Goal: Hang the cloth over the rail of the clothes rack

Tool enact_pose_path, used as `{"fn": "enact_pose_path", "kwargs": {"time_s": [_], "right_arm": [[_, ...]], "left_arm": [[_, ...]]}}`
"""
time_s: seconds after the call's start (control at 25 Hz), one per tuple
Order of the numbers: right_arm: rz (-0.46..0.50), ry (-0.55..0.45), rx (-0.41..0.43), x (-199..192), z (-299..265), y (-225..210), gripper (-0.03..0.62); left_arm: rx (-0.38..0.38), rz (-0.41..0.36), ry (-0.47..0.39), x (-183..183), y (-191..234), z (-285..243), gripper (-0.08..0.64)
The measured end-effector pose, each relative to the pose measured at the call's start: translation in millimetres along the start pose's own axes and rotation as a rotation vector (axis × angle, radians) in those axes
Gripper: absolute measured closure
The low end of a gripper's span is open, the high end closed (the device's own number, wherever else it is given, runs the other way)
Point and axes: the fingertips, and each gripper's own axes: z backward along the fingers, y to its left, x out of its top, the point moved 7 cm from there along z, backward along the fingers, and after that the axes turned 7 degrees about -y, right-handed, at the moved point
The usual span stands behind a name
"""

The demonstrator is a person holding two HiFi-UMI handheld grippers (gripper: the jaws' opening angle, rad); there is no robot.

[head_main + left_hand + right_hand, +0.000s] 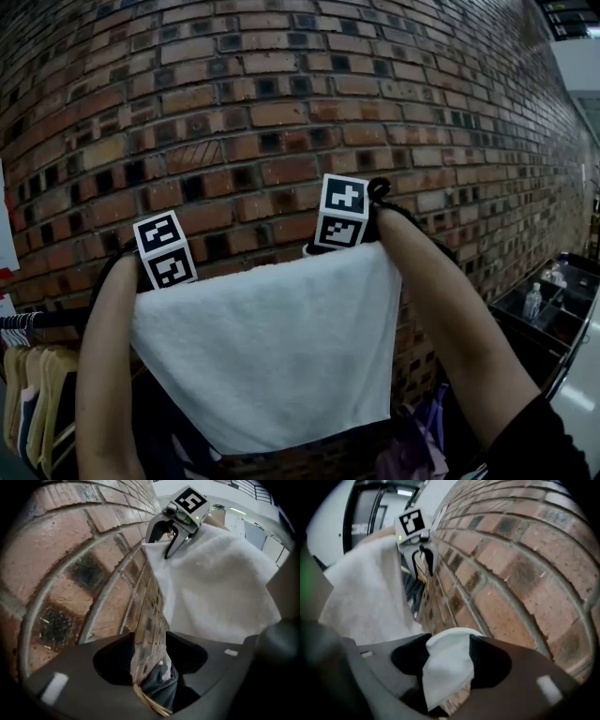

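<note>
All three views bow hard at the edges, so the brick wall curves like a barrel. The head view is dim, and the white cloth is its brightest patch. Both gripper views have black corners and a soft, blurred foreground, with pale glare near the top.

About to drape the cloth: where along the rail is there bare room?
The rail shows only at far left, crowded with hung clothes. At lower right, purple clothes crowd in. Between them the cloth hides the rail, so bare rail there cannot be confirmed. Clear passage: above the cloth, along the brick wall.
</note>
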Motion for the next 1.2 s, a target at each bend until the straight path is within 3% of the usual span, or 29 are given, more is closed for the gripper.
{"fn": "enact_pose_path", "kwargs": {"time_s": [0.16, 0.28, 0.36, 0.44, 0.6, 0.64, 0.72, 0.8, 0.92, 1.0, 1.08, 1.2], "right_arm": [[-0.114, -0.274, 0.051, 19.8, 15.9, -0.3, 0.337], [-0.093, -0.559, -0.011, 47.6, 43.8, -6.1, 0.337], [-0.035, -0.730, -0.144, 63.1, 64.7, -11.3, 0.337], [0.034, -0.859, -0.311, 73.3, 87.7, -15.3, 0.337], [0.164, -0.925, -0.653, 78.0, 132.5, -14.5, 0.341], [0.168, -0.935, -0.720, 78.6, 141.9, -13.5, 0.372], [0.154, -0.969, -0.822, 80.7, 158.7, -10.3, 0.516], [0.143, -1.024, -0.904, 84.1, 175.5, -3.6, 0.588], [0.173, -1.172, -0.983, 95.0, 202.7, 23.4, 0.589], [0.224, -1.267, -0.995, 107.4, 217.6, 47.4, 0.588], [0.279, -1.268, -1.000, 116.0, 222.8, 60.7, 0.589], [0.318, -1.221, -0.987, 119.8, 205.0, 69.7, 0.588]], "left_arm": [[0.045, -0.040, -0.095, 5.1, 3.1, 6.2, 0.339], [0.143, -0.130, -0.276, 20.8, 8.1, 27.1, 0.339], [0.285, -0.203, -0.446, 31.9, 13.0, 52.9, 0.341], [0.495, -0.273, -0.622, 42.9, 16.6, 85.9, 0.345], [0.874, -0.397, -0.927, 65.3, 2.6, 152.9, 0.393], [0.945, -0.423, -0.989, 69.8, -4.8, 167.5, 0.407], [1.071, -0.484, -1.089, 78.3, -23.4, 191.2, 0.446], [1.172, -0.541, -1.189, 86.0, -45.2, 210.7, 0.537], [1.220, -0.589, -1.371, 97.2, -88.2, 234.5, 0.552], [1.246, -0.656, -1.431, 105.0, -117.6, 242.2, 0.552], [1.285, -0.730, -1.438, 116.4, -135.0, 239.5, 0.552], [1.273, -0.810, -1.351, 127.5, -144.1, 213.6, 0.552]]}}
